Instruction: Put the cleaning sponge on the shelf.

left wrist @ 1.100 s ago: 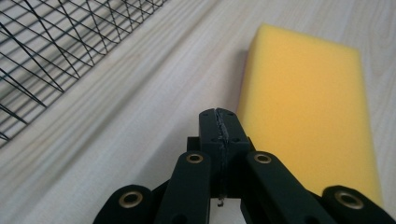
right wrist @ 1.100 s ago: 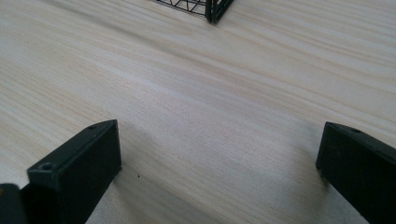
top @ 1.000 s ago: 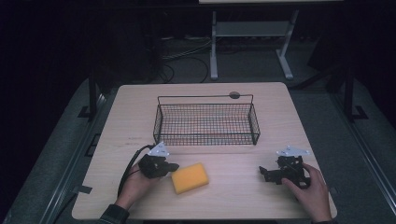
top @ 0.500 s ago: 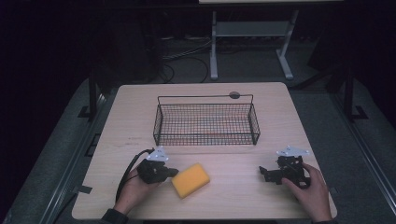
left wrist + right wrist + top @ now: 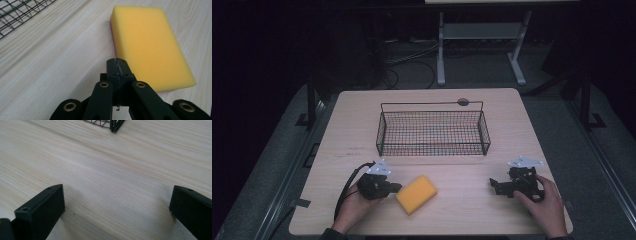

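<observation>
**A:** What are the jaws doing?

**B:** The left gripper (image 5: 117,65) is pressed together, tips just beside the yellow sponge (image 5: 150,45) on the table (image 5: 362,130). The right gripper (image 5: 117,202) is spread wide over bare wood.

**A:** And the basket?

**B:** The wire basket (image 5: 433,131) sits beyond both.

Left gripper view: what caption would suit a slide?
Shut hand-held gripper at the edge of a yellow rectangular foam sponge on the light wooden table.

Looks like a lab/test setup: dark room, 1 bare wood table (image 5: 362,130), floor cables (image 5: 412,55), metal stand (image 5: 482,35).
</observation>
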